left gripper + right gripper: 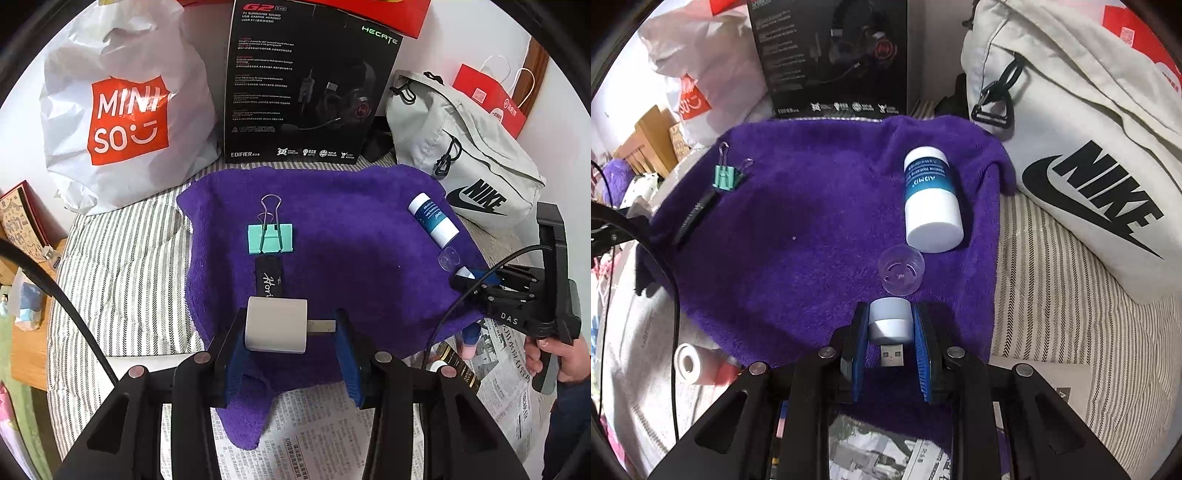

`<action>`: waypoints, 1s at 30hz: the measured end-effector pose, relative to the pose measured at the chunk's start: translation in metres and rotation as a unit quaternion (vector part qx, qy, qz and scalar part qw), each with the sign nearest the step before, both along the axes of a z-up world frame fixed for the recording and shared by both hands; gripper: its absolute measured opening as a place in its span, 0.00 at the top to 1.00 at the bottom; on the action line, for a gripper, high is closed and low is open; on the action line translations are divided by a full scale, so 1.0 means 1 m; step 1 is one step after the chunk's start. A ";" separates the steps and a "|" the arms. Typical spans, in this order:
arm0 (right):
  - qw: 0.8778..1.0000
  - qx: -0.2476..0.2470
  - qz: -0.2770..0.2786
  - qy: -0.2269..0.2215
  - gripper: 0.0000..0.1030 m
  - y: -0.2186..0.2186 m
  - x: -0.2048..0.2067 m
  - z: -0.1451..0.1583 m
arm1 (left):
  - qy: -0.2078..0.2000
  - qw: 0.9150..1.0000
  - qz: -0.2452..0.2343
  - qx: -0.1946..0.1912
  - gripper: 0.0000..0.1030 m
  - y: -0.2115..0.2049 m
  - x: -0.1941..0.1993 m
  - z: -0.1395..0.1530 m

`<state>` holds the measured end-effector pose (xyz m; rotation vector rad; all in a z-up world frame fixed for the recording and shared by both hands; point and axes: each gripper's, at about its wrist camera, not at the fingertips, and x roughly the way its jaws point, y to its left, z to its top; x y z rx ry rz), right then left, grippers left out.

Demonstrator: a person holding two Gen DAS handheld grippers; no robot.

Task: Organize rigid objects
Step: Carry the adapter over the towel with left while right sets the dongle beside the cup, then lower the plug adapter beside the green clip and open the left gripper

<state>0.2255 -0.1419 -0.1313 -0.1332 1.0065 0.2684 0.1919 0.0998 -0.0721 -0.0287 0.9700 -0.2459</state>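
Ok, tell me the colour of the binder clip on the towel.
Mint green binder clip with silver wire handles; clearest in the left wrist view.

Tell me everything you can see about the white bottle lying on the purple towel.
The bottle is a stubby white cylinder, plastic by the look of it, with a blue band of white print around its middle. It lies on its side on the purple towel, toward the towel's right edge, one flat white end facing the right gripper. A small clear cap sits just in front of that end, close to it; whether they touch is unclear. Neither gripper touches the bottle. The left wrist view shows it tilted diagonally near the grey bag.
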 end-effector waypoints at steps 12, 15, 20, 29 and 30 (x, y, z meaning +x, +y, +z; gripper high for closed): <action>1.000 -0.006 0.007 0.001 0.69 0.002 -0.003 -0.001 | 0.004 1.000 0.002 -0.005 0.59 0.003 -0.007 -0.002; 1.000 0.004 0.001 -0.007 0.61 -0.004 -0.012 0.006 | 0.003 1.000 0.005 -0.006 0.59 0.002 -0.007 -0.002; 1.000 0.017 -0.007 -0.016 0.53 -0.013 -0.029 0.019 | 0.008 1.000 0.003 -0.005 0.59 -0.008 0.001 -0.006; 0.998 0.038 -0.014 -0.040 0.47 -0.035 -0.062 0.049 | 0.015 1.000 -0.003 0.010 0.59 -0.033 0.025 -0.016; 0.998 0.041 -0.015 -0.042 0.46 -0.036 -0.064 0.051 | 0.020 1.000 -0.008 0.010 0.59 -0.036 0.030 -0.018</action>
